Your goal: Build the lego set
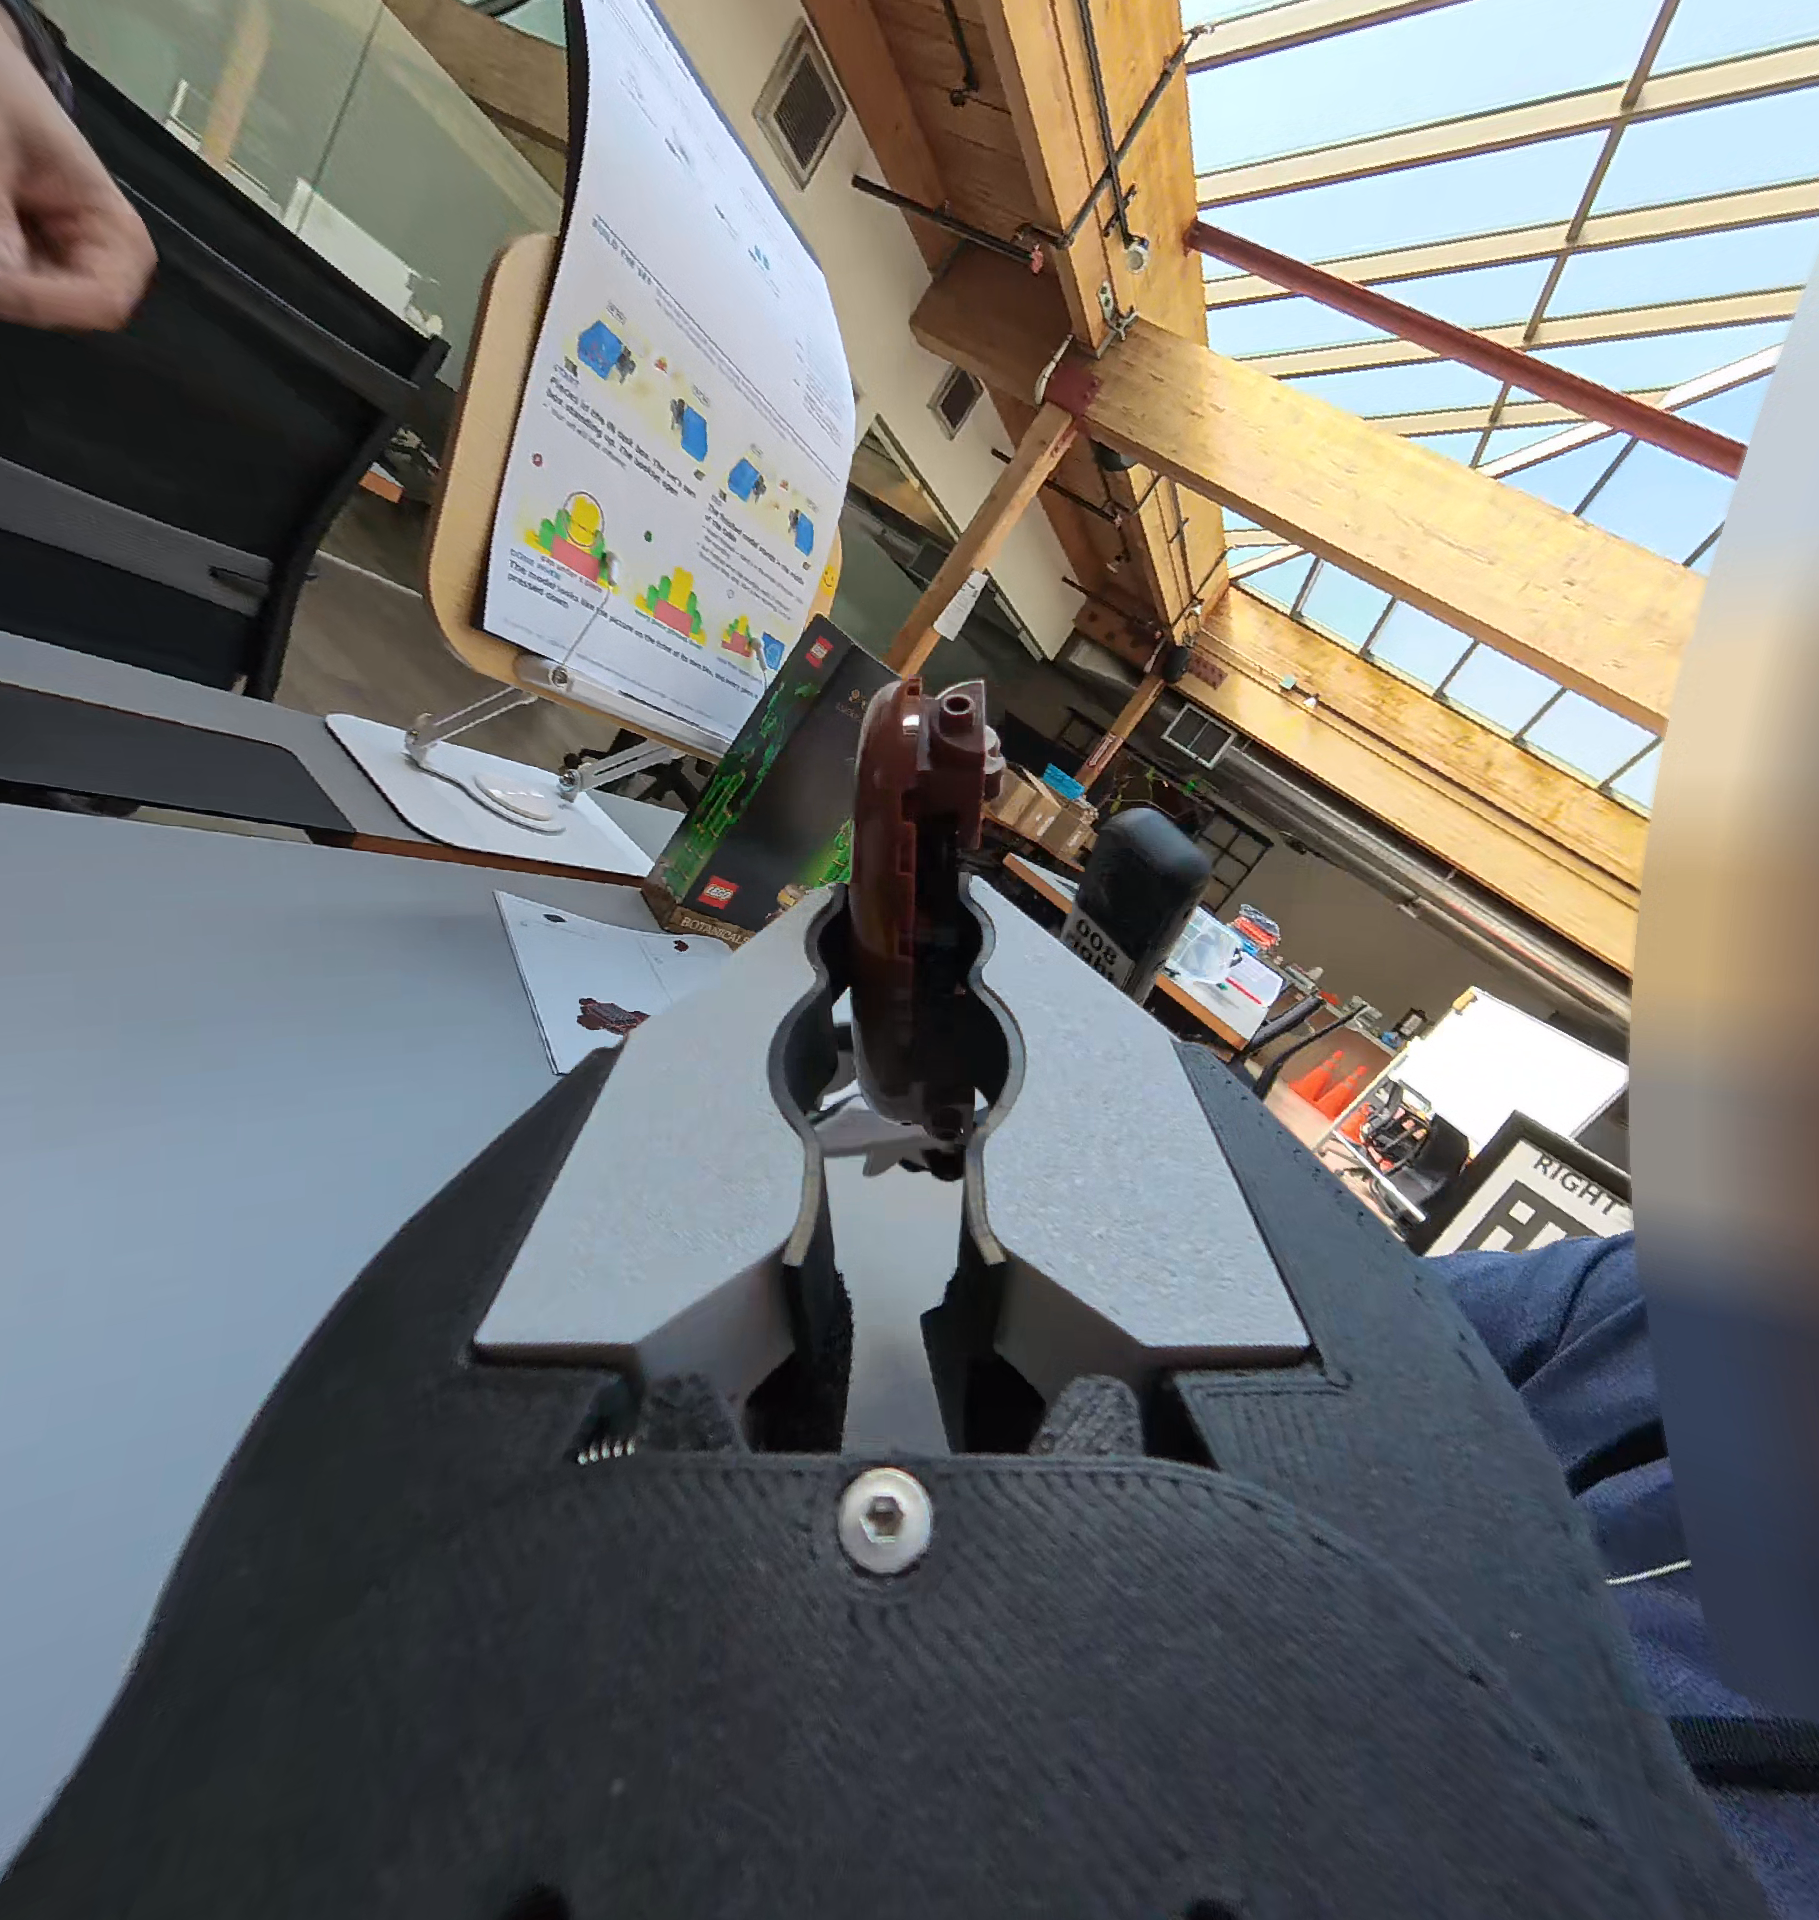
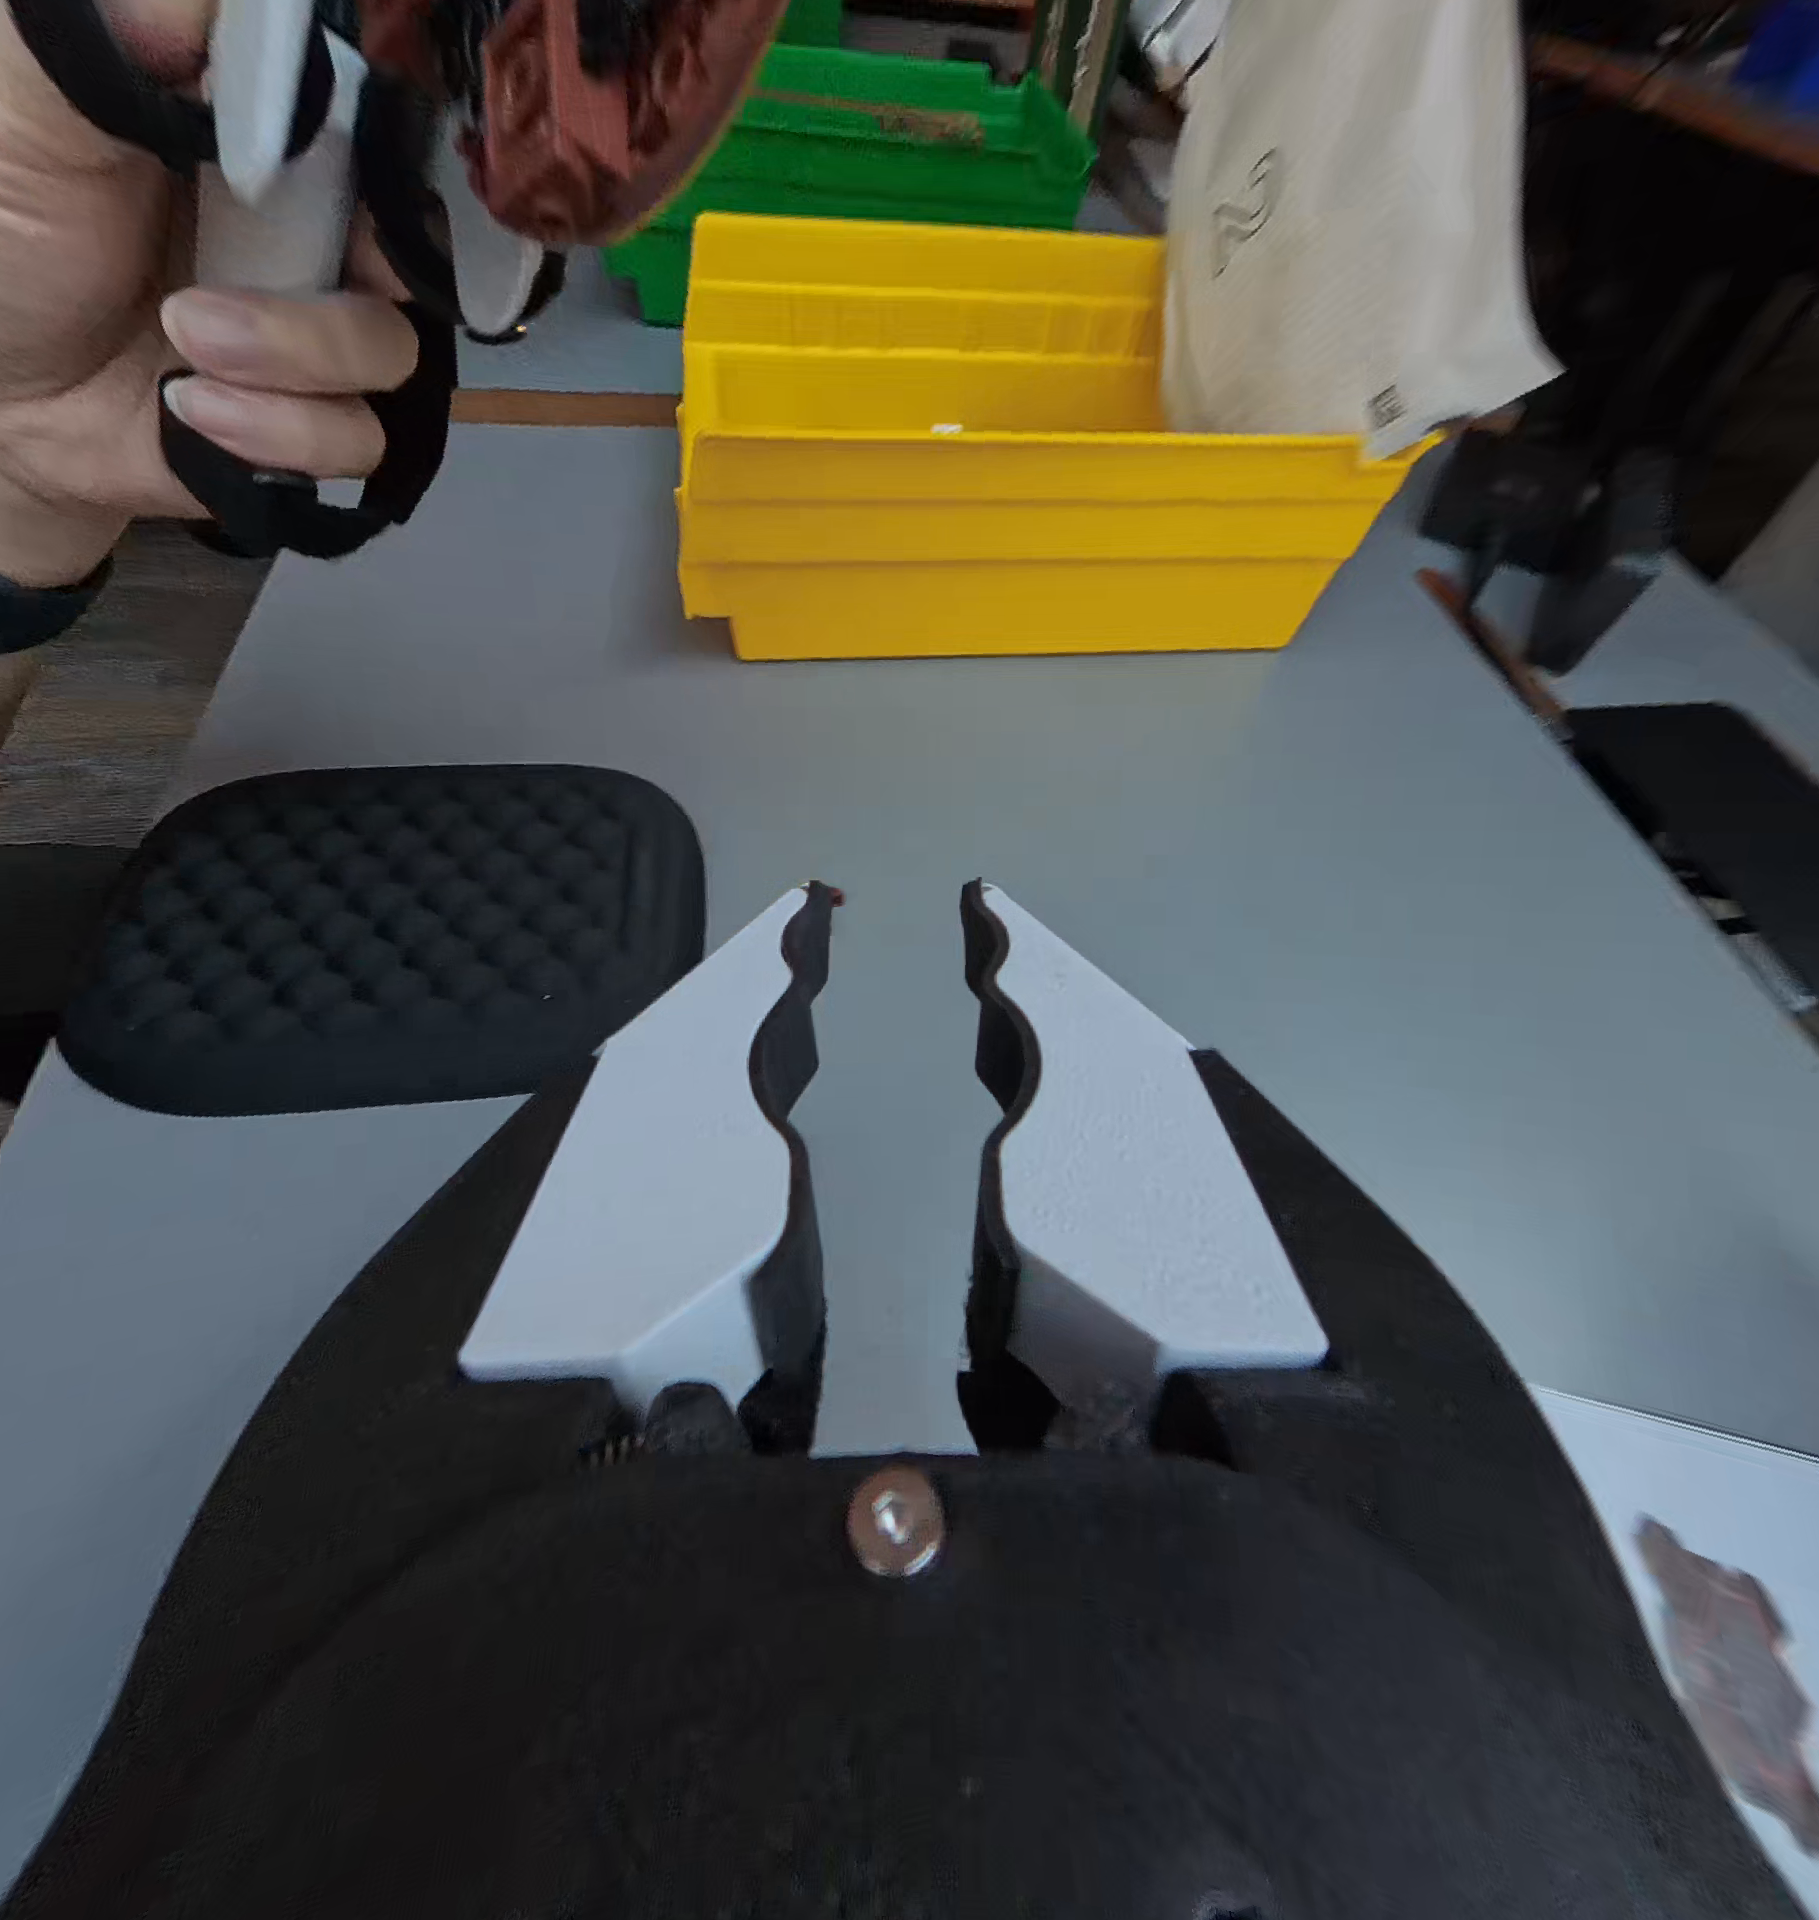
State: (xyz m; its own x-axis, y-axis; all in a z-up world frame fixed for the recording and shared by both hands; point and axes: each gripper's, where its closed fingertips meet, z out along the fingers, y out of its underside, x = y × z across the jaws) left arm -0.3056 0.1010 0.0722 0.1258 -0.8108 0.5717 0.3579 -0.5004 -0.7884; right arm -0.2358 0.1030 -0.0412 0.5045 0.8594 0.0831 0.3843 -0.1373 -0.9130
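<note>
left gripper (image 1: 900, 935): fingers closed onto a reddish-brown lego assembly (image 1: 910, 894), which stands on edge between the scalloped pads and projects past the tips, raised off the grey table (image 1: 188, 1039); a stud shows at its top end. the same assembly appears blurred at the top of the right wrist view, with the person's left hand (image 2: 105, 312) wrapped around the gripper handle and its black strap. right gripper (image 2: 900, 904): fingers parted with a clear gap between them, nothing between the pads, held above the table surface; a small reddish speck sits at the tip of one finger (image 2: 817, 894), nature cannot be told. beside it on the left lies a black quilted pad (image 2: 385, 935). an open instruction booklet (image 1: 593, 977) lies flat on the table just beyond the left gripper, its page showing a brown model; a corner of a printed page also shows at lower right in the right wrist view. behind the booklet stands the dark lego box (image 1: 770, 790), upright and tilted. farther back, a printed sheet (image 1: 676, 395) rests on a wooden stand (image 1: 479, 436). in the right wrist view, a yellow bin (image 2: 988, 520) sits on the table farther ahead, a green bin (image 2: 884, 135) behind it, and a pale bag (image 2: 1331, 208) hangs over the yellow bin's right end.
</note>
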